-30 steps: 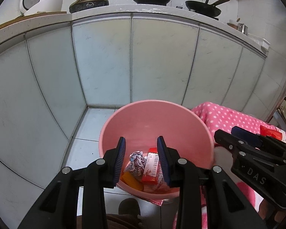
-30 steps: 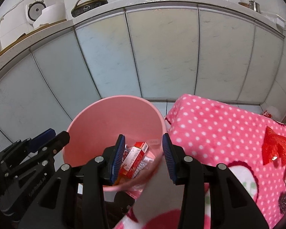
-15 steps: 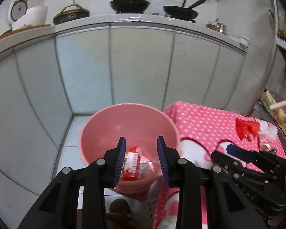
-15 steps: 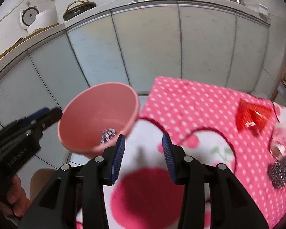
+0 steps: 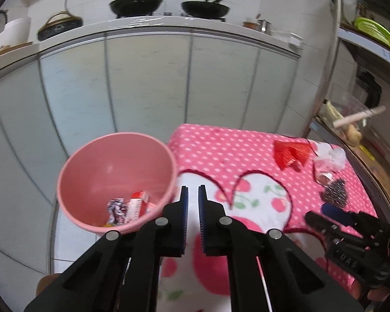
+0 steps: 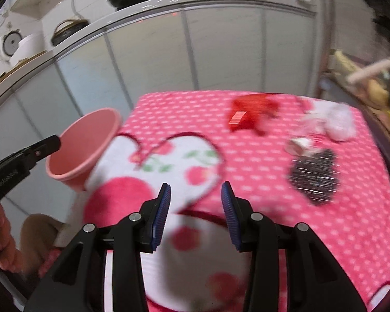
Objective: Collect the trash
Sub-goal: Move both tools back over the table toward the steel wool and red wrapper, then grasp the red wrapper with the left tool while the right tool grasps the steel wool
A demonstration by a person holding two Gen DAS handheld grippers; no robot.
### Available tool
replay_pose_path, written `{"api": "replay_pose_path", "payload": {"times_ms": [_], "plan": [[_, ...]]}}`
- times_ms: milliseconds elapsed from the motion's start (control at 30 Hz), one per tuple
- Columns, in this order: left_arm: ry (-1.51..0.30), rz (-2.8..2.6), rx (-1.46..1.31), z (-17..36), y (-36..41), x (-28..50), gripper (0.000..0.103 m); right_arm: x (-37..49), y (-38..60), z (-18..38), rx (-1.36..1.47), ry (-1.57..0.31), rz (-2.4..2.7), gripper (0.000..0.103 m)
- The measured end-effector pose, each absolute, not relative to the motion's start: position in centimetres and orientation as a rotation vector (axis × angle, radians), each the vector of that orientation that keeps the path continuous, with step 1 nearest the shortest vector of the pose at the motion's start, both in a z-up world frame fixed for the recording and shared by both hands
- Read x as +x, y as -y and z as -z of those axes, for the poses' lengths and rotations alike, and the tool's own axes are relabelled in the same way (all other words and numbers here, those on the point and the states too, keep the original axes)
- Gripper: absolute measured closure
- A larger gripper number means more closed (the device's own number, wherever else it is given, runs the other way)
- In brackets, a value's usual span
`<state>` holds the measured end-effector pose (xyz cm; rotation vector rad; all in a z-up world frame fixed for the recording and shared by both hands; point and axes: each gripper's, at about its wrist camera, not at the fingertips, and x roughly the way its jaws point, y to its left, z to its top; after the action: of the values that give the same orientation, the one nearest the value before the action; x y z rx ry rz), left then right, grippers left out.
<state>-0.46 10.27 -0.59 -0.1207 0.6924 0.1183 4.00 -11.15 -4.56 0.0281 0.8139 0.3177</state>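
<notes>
Now left gripper (image 5: 193,202) jaws nearly together, nothing between, over the left edge of the pink polka-dot cloth surface (image 5: 221,150). Right gripper (image 6: 195,208) jaws apart, empty, above the cloth's cherry-heart print. Round pink plastic bin (image 5: 117,176) sits off the surface's left edge. Left view alone shows inside it: red-white box (image 5: 137,204) and crumpled wrapper (image 5: 115,208). Red crinkled wrapper (image 6: 249,115), clear plastic scraps (image 6: 332,122) and dark glittery patch (image 6: 314,175) lie toward the far right corner, blurred in right view.
</notes>
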Motion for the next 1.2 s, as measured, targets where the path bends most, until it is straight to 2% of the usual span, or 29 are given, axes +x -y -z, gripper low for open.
{"api": "replay_pose_path", "payload": {"times_ms": [333,467,533,600,767,967,1200], "plan": [[-0.710,-0.025,-0.043,0.8,-5.6,1.4,0.099,5.4,20.6,4.8,0.175,-0.803,-0.158,0.062],[-0.753,0.007,-0.045,1.5,-4.3,2.9,0.094,6.8,21.2,5.7,0.184,-0.831,-0.170,0.062],[-0.775,0.023,-0.044,1.7,-3.6,3.8,0.088,7.1,21.0,6.0,0.176,-0.835,-0.173,0.062],[-0.777,0.046,-0.035,1.6,-2.8,4.7,0.072,7.9,20.8,6.4,0.170,-0.842,-0.175,0.062],[-0.747,0.134,0.017,0.4,0.0,7.6,0.056,8.9,20.5,7.0,0.137,-0.850,-0.163,0.062],[-0.755,0.193,0.022,-0.1,3.6,12.5,0.055,9.2,20.2,7.4,0.094,-0.838,-0.150,0.062],[-0.831,0.137,0.023,2.8,5.9,17.9,0.055,9.3,20.3,7.5,0.062,-0.826,-0.152,0.061]]}}
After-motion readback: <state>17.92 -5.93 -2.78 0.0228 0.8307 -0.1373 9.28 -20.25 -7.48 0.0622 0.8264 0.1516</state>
